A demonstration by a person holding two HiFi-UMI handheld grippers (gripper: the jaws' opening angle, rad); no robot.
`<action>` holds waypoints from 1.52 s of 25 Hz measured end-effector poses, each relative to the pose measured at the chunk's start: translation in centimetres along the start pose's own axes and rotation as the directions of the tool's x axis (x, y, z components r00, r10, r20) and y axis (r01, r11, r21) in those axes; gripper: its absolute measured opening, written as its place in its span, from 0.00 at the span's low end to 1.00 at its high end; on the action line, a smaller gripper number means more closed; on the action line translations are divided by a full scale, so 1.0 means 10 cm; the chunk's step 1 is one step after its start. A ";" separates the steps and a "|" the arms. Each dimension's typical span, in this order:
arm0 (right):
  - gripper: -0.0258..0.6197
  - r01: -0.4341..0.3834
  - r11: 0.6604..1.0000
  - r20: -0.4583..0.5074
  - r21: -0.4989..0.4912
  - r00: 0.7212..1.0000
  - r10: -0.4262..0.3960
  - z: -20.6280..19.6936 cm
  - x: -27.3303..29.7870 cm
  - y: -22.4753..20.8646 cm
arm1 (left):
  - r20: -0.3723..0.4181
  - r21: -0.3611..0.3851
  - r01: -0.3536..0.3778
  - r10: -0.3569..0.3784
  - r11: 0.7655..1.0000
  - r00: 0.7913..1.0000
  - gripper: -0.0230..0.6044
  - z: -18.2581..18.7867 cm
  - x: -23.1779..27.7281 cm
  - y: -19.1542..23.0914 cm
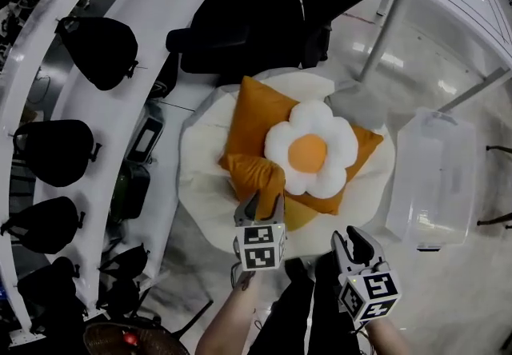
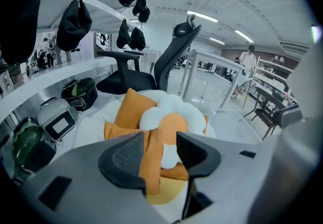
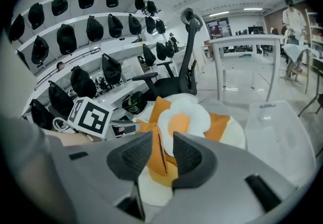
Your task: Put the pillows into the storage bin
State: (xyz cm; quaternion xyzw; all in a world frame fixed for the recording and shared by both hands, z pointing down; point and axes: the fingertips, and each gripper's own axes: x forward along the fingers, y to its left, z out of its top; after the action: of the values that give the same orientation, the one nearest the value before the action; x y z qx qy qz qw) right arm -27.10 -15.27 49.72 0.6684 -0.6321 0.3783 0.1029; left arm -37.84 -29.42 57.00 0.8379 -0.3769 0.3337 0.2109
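Note:
A white flower pillow with an orange middle (image 1: 310, 147) lies on top of orange pillows (image 1: 254, 117), all piled on a round white cushion (image 1: 204, 185). A folded orange pillow corner (image 1: 250, 171) sticks out toward me. My left gripper (image 1: 262, 203) hangs open right at that corner; in the left gripper view (image 2: 160, 153) orange fabric (image 2: 151, 162) shows in the gap beside one pad, not pinched. My right gripper (image 1: 352, 240) is open and empty, a little short of the pile (image 3: 162, 150). The clear storage bin (image 1: 436, 177) stands on the floor to the right.
A black office chair (image 1: 240, 25) stands behind the cushion. Curved white shelves with several black helmets (image 1: 100, 49) run along the left. White table legs (image 1: 384, 25) rise at the back right, above the bin. Glossy floor surrounds the cushion.

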 end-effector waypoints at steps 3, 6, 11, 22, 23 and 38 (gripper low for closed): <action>0.23 -0.025 1.000 -0.010 -0.015 1.000 0.025 -0.06 0.12 -0.03 | -0.025 0.029 -0.016 0.017 0.999 1.000 0.33 -0.02 0.29 0.03; 0.23 -0.028 1.000 -0.012 0.000 1.000 0.028 -0.08 0.18 -0.11 | -0.064 0.073 -0.035 0.040 0.997 0.997 0.33 -0.07 0.54 0.03; 0.23 -0.028 0.999 -0.024 0.027 0.999 0.029 -0.17 0.22 -0.31 | -0.136 0.125 -0.081 0.098 0.989 0.986 0.34 -0.19 0.86 0.04; 0.22 -0.003 0.998 -0.017 0.070 1.000 0.004 -0.21 0.10 -0.68 | -0.207 0.204 -0.205 0.246 0.957 0.947 0.19 -0.23 1.06 0.12; 0.22 -0.002 0.997 -0.015 0.075 1.000 0.003 -0.20 0.07 -0.71 | -0.218 0.198 -0.203 0.245 0.959 0.945 0.18 -0.26 1.03 0.11; 0.20 -0.023 0.996 0.006 0.087 1.000 0.023 -0.01 -0.39 -0.83 | -0.112 0.075 -0.227 0.234 0.971 0.966 0.13 -0.15 -0.24 -0.16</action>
State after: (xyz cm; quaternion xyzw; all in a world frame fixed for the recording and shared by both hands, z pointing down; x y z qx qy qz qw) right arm -19.19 -10.73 50.17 0.6659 -0.6230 0.4048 0.0676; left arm -38.40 -26.34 56.15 0.7729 -0.4479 0.4172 0.1669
